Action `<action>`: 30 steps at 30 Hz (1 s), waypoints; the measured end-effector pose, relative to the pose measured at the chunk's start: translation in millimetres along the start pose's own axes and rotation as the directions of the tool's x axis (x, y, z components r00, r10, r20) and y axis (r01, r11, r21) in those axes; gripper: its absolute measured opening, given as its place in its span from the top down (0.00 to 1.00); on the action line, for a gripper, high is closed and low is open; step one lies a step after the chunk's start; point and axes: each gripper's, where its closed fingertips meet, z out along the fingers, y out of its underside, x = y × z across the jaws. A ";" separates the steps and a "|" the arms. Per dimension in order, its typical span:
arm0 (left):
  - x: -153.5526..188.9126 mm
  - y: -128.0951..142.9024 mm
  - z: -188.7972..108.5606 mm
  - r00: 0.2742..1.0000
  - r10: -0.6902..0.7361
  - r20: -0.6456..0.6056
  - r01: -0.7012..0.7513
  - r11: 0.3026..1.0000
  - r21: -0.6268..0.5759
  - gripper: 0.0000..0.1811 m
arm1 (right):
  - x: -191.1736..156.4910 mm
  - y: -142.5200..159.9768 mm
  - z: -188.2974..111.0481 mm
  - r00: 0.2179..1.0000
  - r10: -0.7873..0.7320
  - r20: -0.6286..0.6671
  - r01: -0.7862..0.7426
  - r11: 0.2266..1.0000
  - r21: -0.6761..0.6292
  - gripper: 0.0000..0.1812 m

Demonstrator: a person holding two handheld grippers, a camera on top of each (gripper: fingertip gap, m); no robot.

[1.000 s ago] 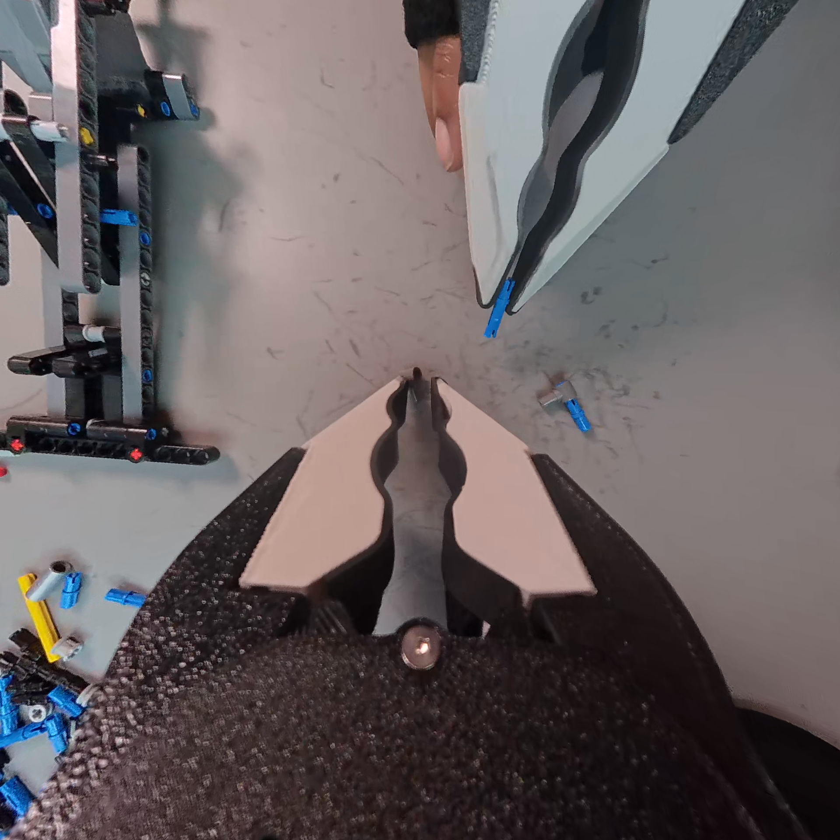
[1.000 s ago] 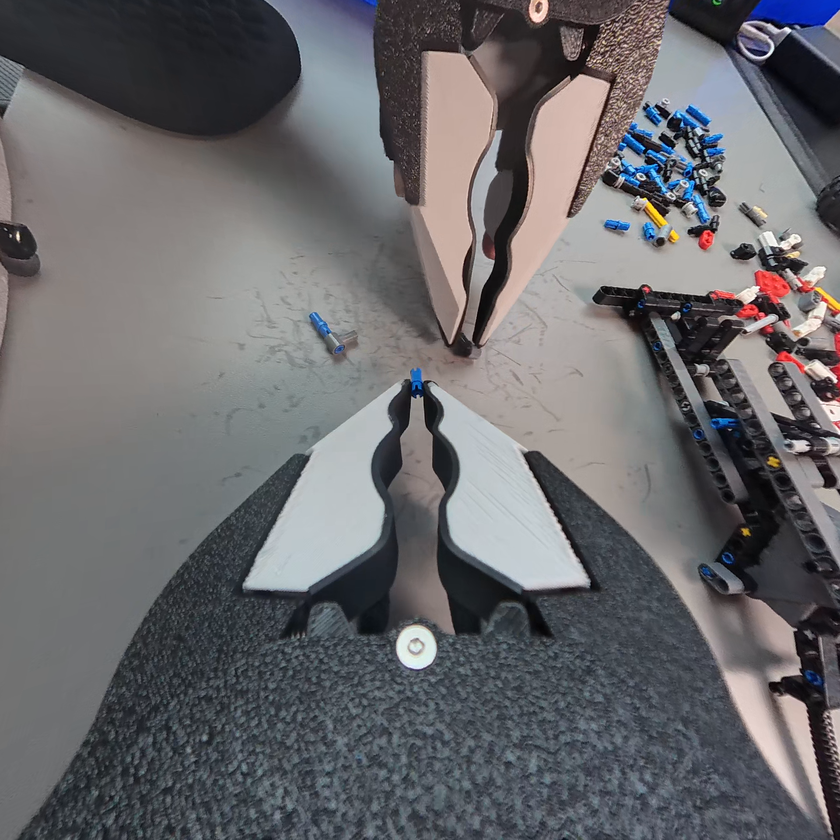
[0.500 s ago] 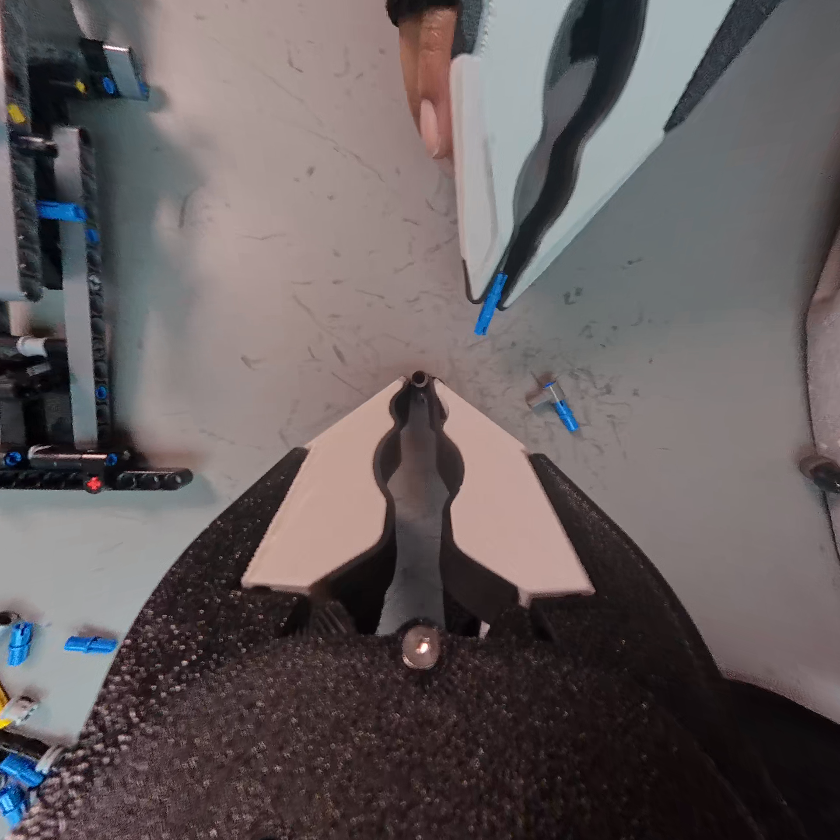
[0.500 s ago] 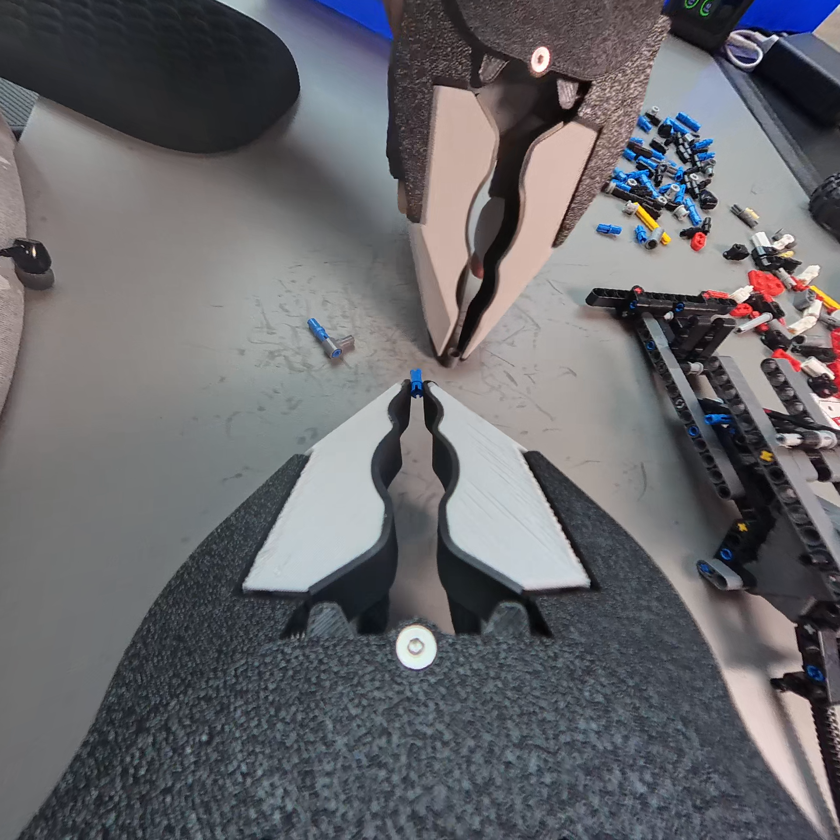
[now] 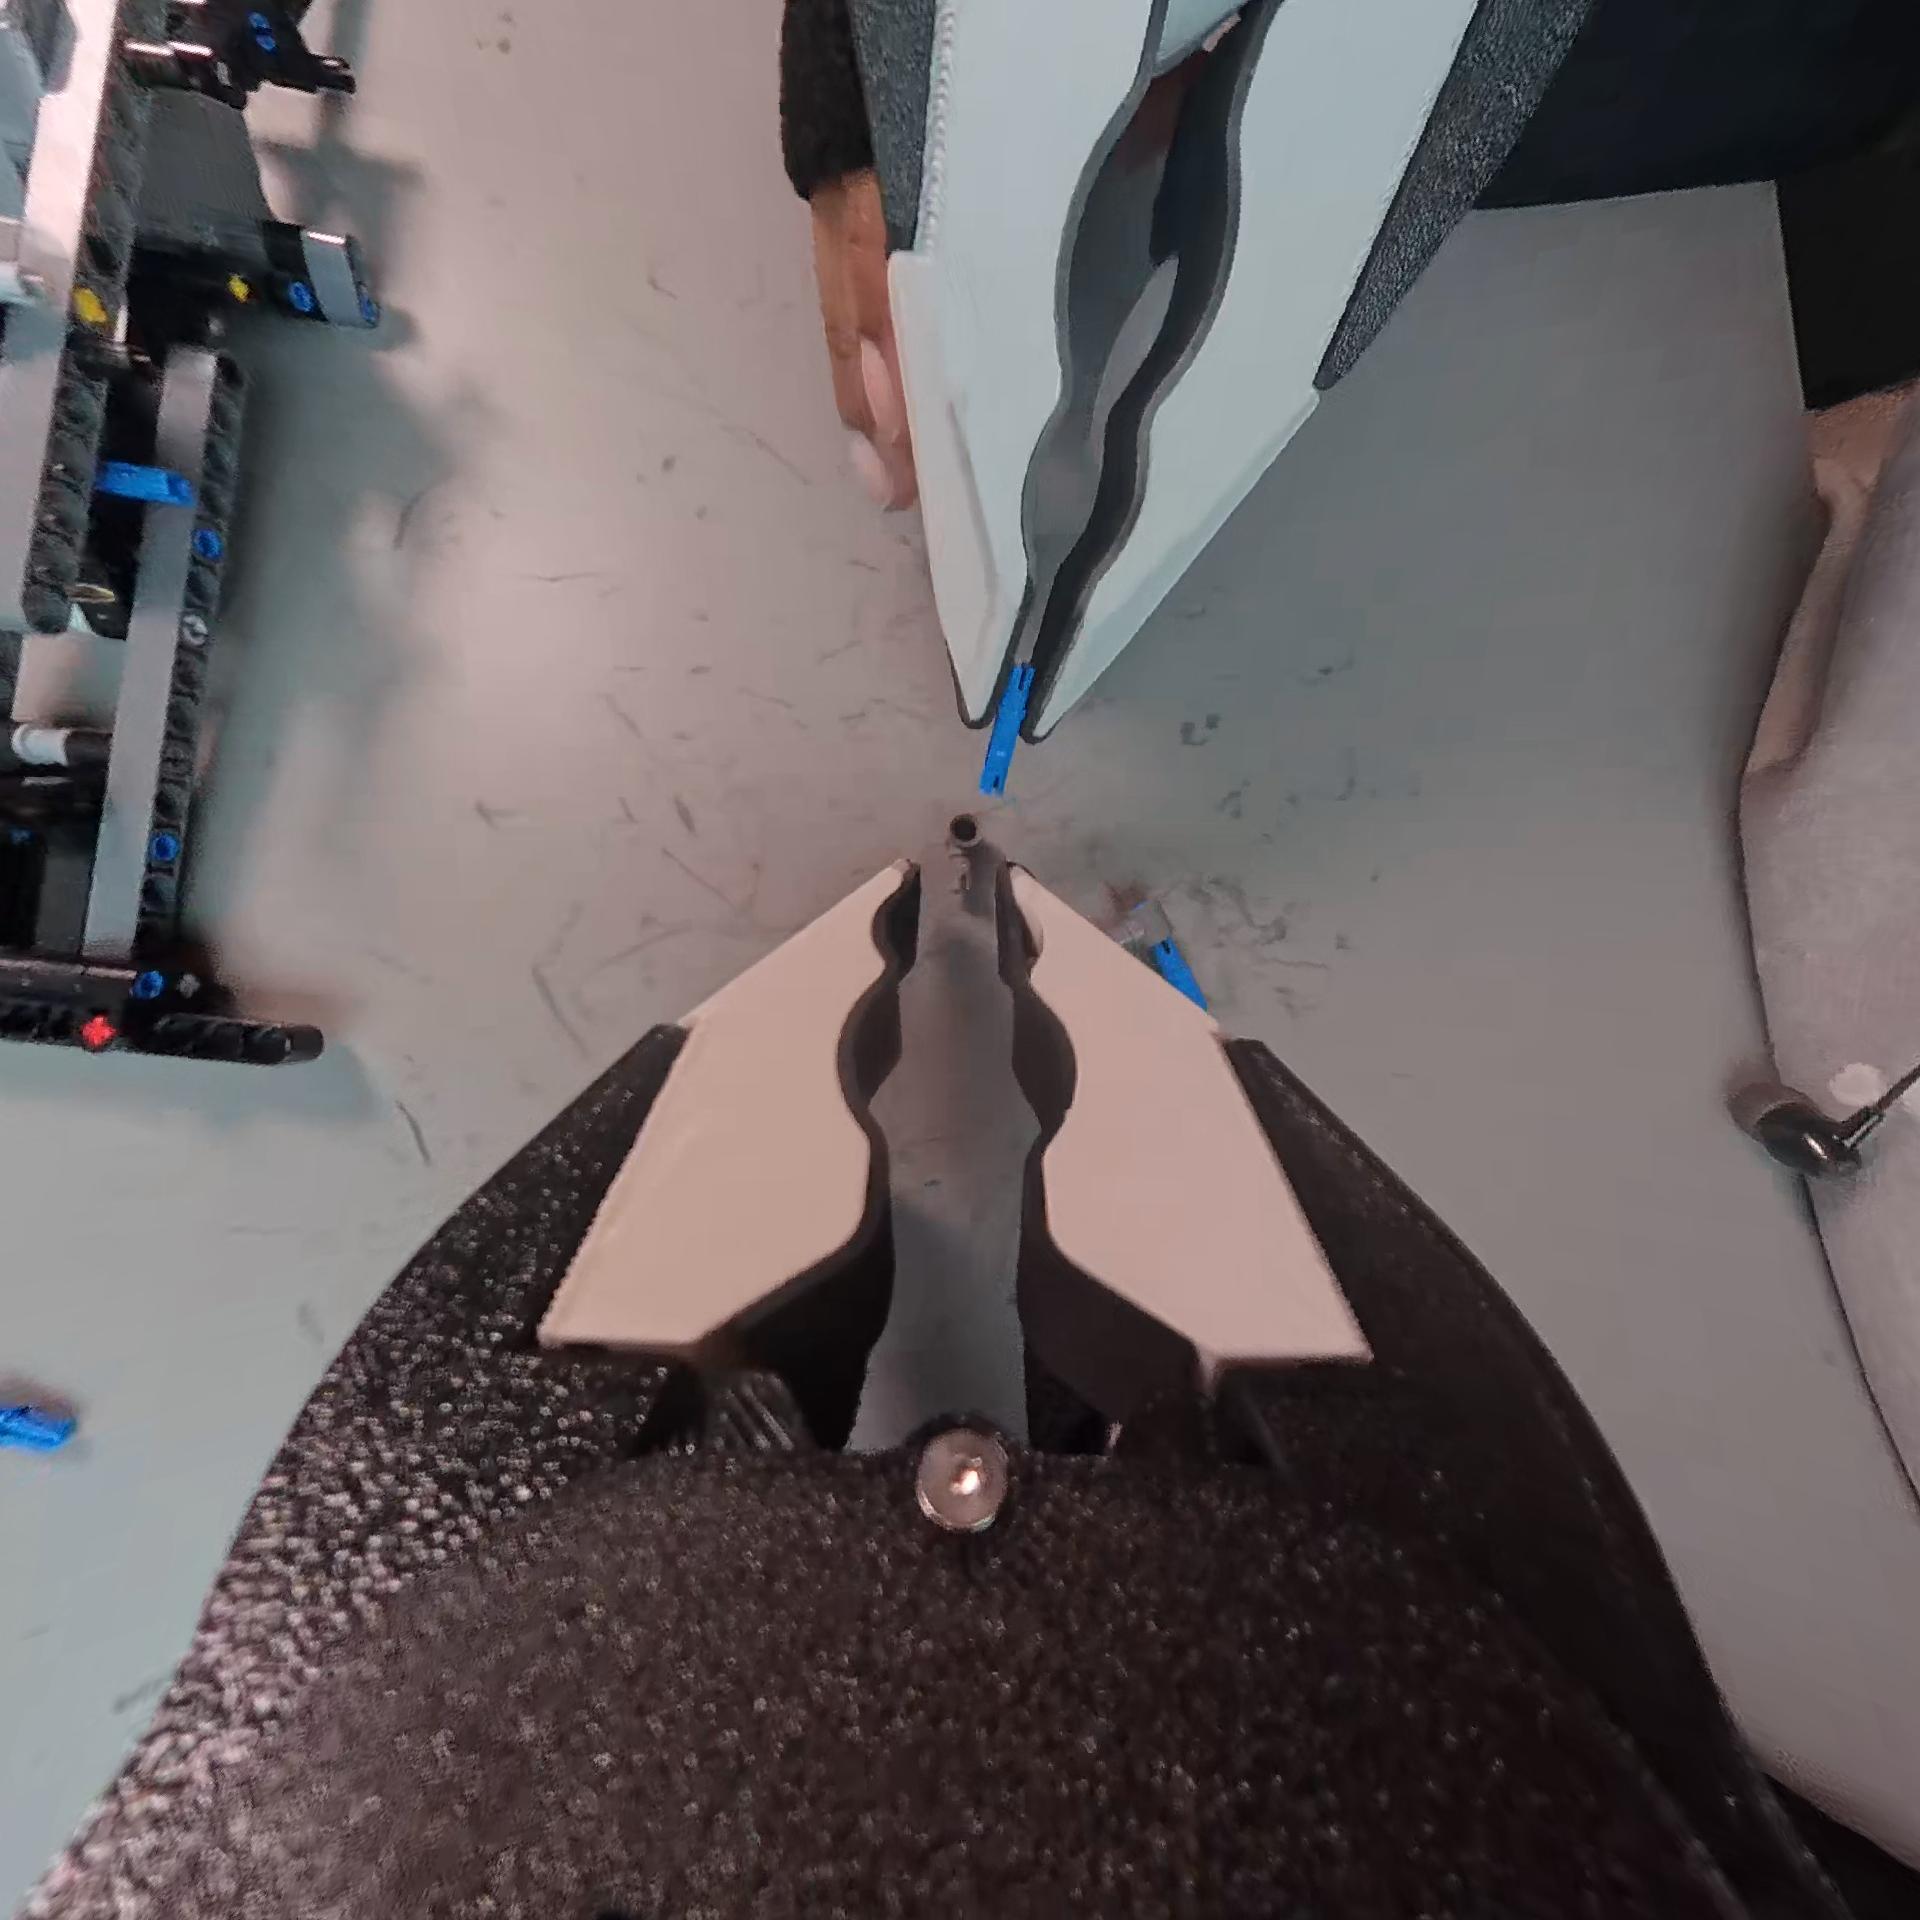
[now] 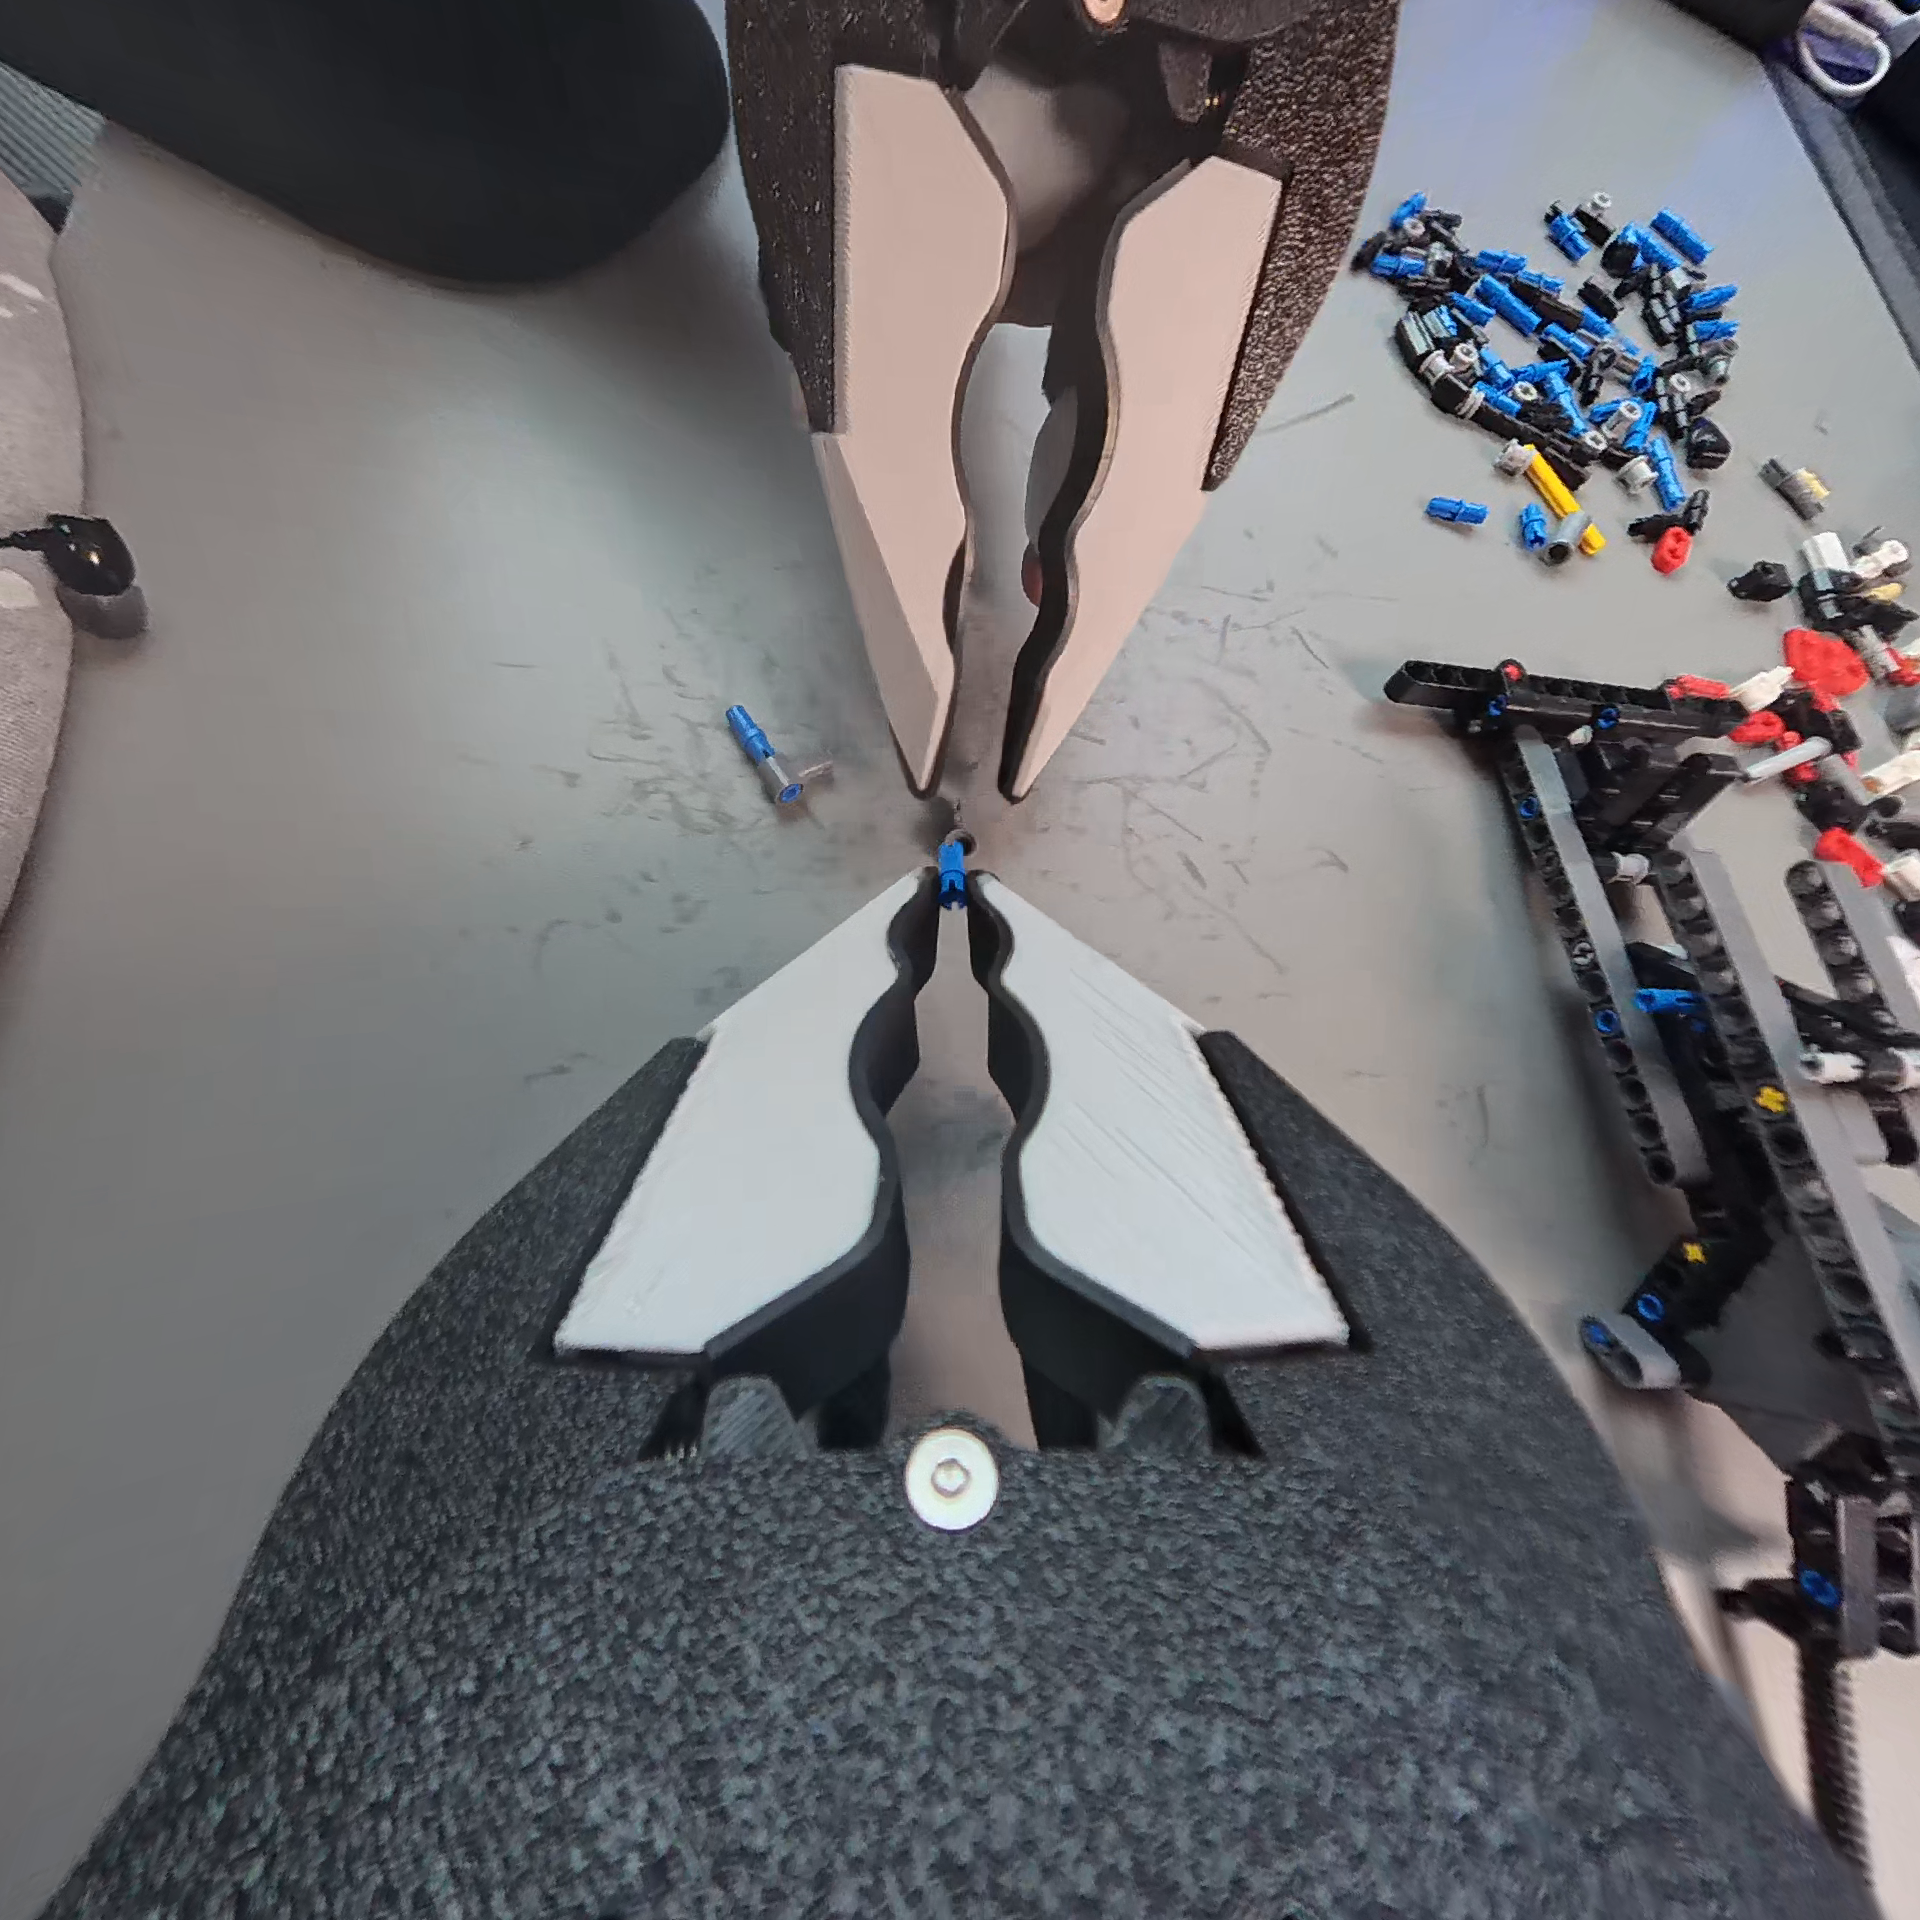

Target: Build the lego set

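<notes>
The right gripper [image 6: 953, 883] is pinching a short blue plastic connector pin [image 6: 950, 873] at the very tips of its pale jaws, leaving half the pin jutting forward so that end stays free to enter a hole. In the left wrist view the same blue pin [image 5: 1006, 727] is pointing down toward the left gripper [image 5: 961, 868], whose jaws are standing narrowly apart with a small dark tubular piece [image 5: 966, 847] against the right-hand one; its open end is facing the pin. Whether the left jaws are truly clamping that piece I cannot tell, since a gap shows on the other side. The two parts are sitting just apart, nearly in line, which looks like an alignment for pushing pin into socket above the scuffed grey tabletop [image 6: 416, 935].

Another blue pin joined to a small grey connector [image 6: 774, 753] is lying on the table just beside the left gripper's tips (possibly a finished example of the same little joint). The long black and grey beam frame [image 6: 1683, 987] is resting well off to the right gripper's right, with the heap of loose blue, black and red pieces [image 6: 1558, 353] beyond it. Much of the build appears to remain.
</notes>
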 end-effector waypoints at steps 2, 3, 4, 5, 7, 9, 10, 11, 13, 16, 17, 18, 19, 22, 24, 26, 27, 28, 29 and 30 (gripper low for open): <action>-2.1 1.0 0.0 0.999 -0.019 0.034 0.018 0.999 0.029 0.91 | 4.7 -2.1 0.6 0.999 -0.042 0.004 0.043 0.998 -0.048 0.97; -2.4 1.3 0.6 0.999 -0.025 0.042 0.024 0.999 0.038 0.91 | 5.4 -3.7 0.9 0.998 -0.060 0.019 0.061 0.996 -0.072 0.97; -1.9 2.2 1.6 0.999 -0.027 0.045 0.025 0.999 0.041 0.91 | 6.0 -4.9 1.5 0.996 -0.078 0.032 0.081 0.992 -0.101 0.97; -0.7 3.8 2.7 0.999 -0.025 0.043 0.023 0.999 0.037 0.90 | 6.7 -5.4 2.4 0.994 -0.100 0.044 0.105 0.985 -0.135 0.97; 1.3 5.7 4.3 0.999 -0.018 0.048 0.016 0.999 0.036 0.90 | 6.0 -4.1 4.2 0.987 -0.139 0.077 0.152 0.966 -0.208 0.97; 3.2 5.8 6.4 0.998 -0.024 0.051 0.021 0.998 0.051 0.91 | 4.3 -2.9 6.0 0.980 -0.162 0.111 0.186 0.947 -0.262 0.97; 2.6 5.5 6.4 0.998 -0.021 0.063 0.018 0.998 0.057 0.91 | 4.0 -2.7 6.6 0.977 -0.172 0.123 0.201 0.939 -0.281 0.97; 2.3 5.8 6.3 0.997 -0.017 0.070 0.013 0.998 0.057 0.91 | 3.3 -2.0 6.9 0.973 -0.185 0.138 0.219 0.929 -0.298 0.97; 1.4 6.0 6.5 0.996 -0.006 0.088 0.001 0.998 0.060 0.92 | 2.9 -2.0 7.2 0.964 -0.214 0.159 0.255 0.911 -0.323 0.98; 1.7 5.8 7.3 0.994 0.019 0.108 -0.026 0.998 0.063 0.94 | 3.2 -0.9 6.2 0.952 -0.238 0.191 0.294 0.880 -0.373 0.98; 1.8 5.6 7.5 0.993 0.026 0.111 -0.033 0.997 0.064 0.94 | 3.3 -0.6 5.8 0.948 -0.248 0.201 0.309 0.869 -0.387 0.98; 1.8 5.3 7.7 0.993 0.032 0.114 -0.040 0.997 0.065 0.95 | 3.3 -1.0 6.0 0.943 -0.255 0.212 0.322 0.859 -0.398 0.98; 1.6 5.1 7.9 0.993 0.038 0.116 -0.045 0.997 0.066 0.96 | 3.6 -1.9 6.6 0.940 -0.264 0.218 0.333 0.851 -0.405 0.98; 0.9 4.7 8.1 0.992 0.044 0.116 -0.052 0.996 0.068 0.97 | 4.4 -2.3 8.0 0.926 -0.292 0.241 0.372 0.821 -0.434 0.98; 0.3 4.5 8.1 0.992 0.052 0.118 -0.060 0.996 0.071 0.97 | 2.4 -3.2 9.4 0.918 -0.298 0.261 0.388 0.808 -0.443 0.98; 0.0 4.3 7.8 0.992 0.057 0.115 -0.065 0.995 0.072 0.97 | 2.7 -0.3 10.5 0.908 -0.316 0.274 0.413 0.782 -0.467 0.97; -0.4 4.5 7.7 0.992 0.059 0.113 -0.067 0.995 0.072 0.97 | 2.6 0.2 11.0 0.904 -0.324 0.280 0.424 0.773 -0.472 0.98; -0.6 4.6 7.6 0.992 0.060 0.111 -0.068 0.995 0.072 0.97 | 2.4 0.1 10.8 0.901 -0.326 0.287 0.430 0.767 -0.477 0.97; -0.8 4.5 7.3 0.992 0.061 0.109 -0.070 0.995 0.074 0.97 | 2.5 0.4 10.7 0.897 -0.330 0.293 0.437 0.759 -0.483 0.98; -0.7 4.3 7.0 0.992 0.064 0.107 -0.072 0.995 0.076 0.97 | 2.9 1.4 10.4 0.892 -0.338 0.300 0.448 0.747 -0.491 0.97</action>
